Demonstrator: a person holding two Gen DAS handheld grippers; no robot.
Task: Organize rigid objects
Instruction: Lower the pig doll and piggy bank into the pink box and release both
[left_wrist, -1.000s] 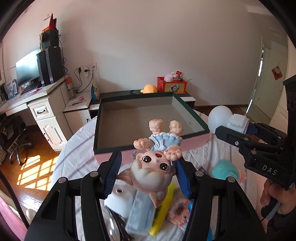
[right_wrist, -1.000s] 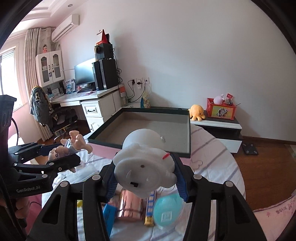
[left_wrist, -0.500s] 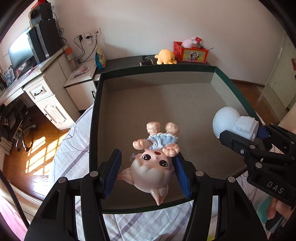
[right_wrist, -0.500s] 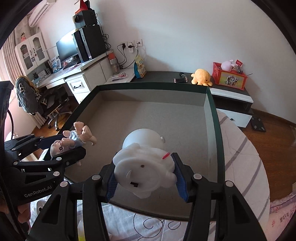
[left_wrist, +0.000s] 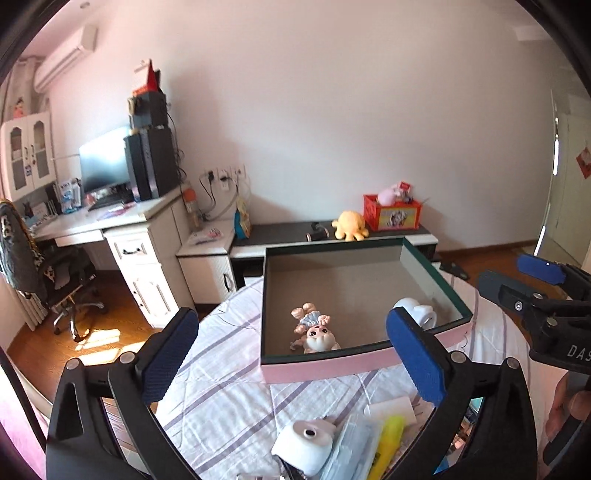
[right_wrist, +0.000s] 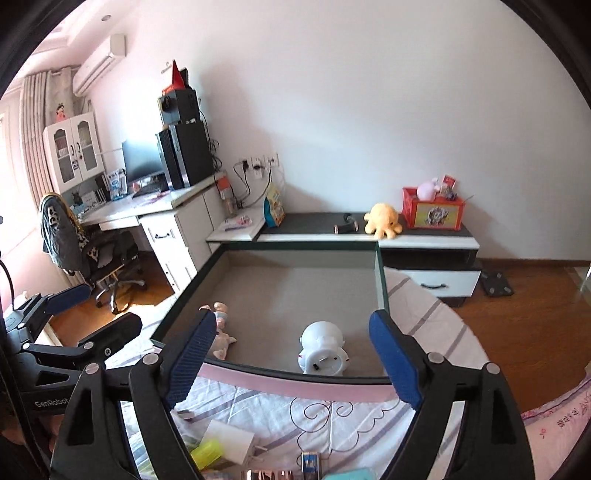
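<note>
Big open box (left_wrist: 436, 280) w/ dark-green rim, grey floor, pink near wall, on striped table (left_wrist: 229, 373). Inside near the front: white round toy (right_wrist: 323, 349) at right, small doll (left_wrist: 316, 332) in blue dress, on its back, at left. A sec ago each was pinched in a gripper over the table; now both lie in the box. Left gripper (left_wrist: 291, 358) & right gripper (right_wrist: 291, 360) jaws opening, spread wide, nothing between, touching nothing
</note>
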